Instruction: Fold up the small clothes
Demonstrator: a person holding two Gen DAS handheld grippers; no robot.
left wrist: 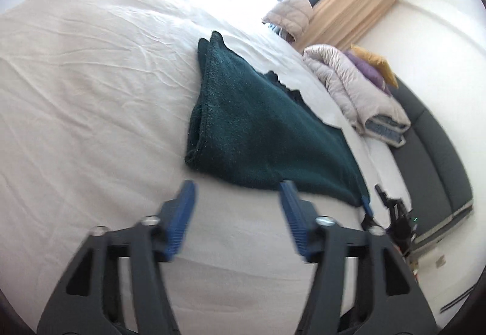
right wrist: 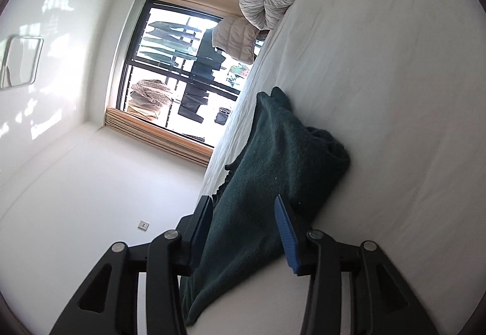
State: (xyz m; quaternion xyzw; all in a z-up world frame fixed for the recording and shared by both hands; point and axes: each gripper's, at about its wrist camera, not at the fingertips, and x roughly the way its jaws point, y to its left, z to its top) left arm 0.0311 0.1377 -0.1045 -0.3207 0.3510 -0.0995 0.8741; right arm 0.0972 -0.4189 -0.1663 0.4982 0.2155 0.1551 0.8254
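A dark green fleece garment (left wrist: 258, 128) lies folded on the white bed sheet (left wrist: 91, 92). My left gripper (left wrist: 237, 184) hovers just short of its near edge, jaws wide apart with nothing between them. In the right wrist view the same garment (right wrist: 273, 153) runs between the fingers of my right gripper (right wrist: 242, 198). Those jaws stand apart, and the blue pads (right wrist: 287, 238) flank the cloth without pinching it. The tip of the right gripper (left wrist: 366, 207) also shows at the garment's near right corner in the left wrist view.
A rolled pale duvet (left wrist: 349, 86) with purple and yellow pillows (left wrist: 373, 62) sits at the bed's far right. A dark bench (left wrist: 431, 153) runs along the wall beside the bed. A bright window (right wrist: 170, 62) with curtains lies beyond the bed sheet (right wrist: 395, 92).
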